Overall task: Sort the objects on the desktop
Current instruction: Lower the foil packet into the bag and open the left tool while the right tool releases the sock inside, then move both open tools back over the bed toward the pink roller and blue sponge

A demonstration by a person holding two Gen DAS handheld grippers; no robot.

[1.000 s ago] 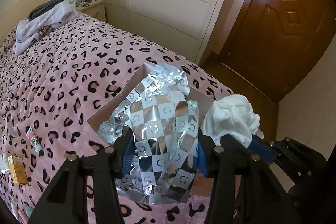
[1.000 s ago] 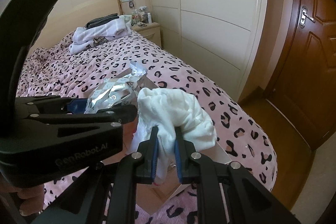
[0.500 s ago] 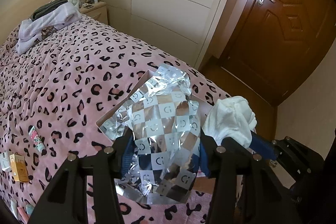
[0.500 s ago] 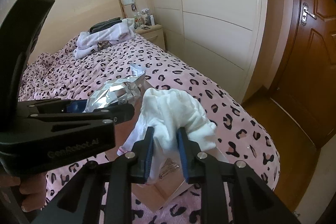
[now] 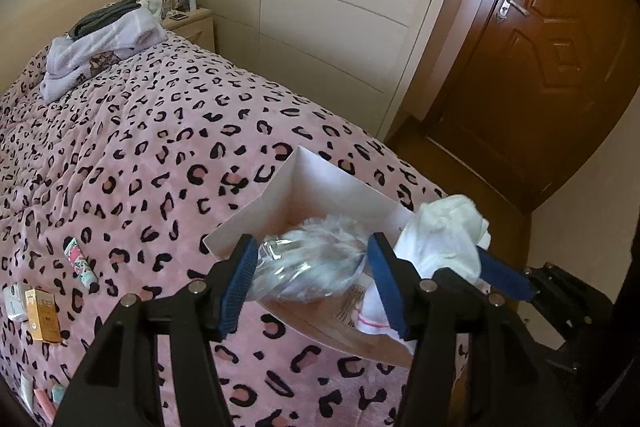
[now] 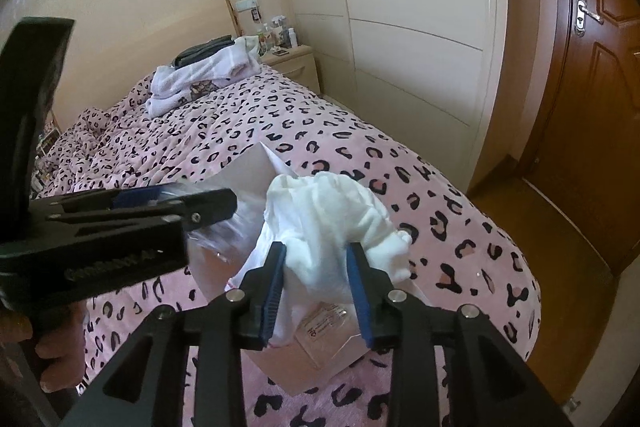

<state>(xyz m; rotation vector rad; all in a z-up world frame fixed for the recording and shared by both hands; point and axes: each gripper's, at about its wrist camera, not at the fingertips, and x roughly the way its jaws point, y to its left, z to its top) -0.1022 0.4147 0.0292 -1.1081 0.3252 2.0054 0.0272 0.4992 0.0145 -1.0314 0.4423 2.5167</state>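
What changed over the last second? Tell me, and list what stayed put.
The left gripper jaws have just been opening: the silver foil bag, gripped upright a second ago, has dropped blurred into the cardboard box. The right gripper jaws have also been opening, loosening their pinch on the white cloth, which remains between them over the box. Unchanged: the box on the leopard-print blanket and the small packages on it.
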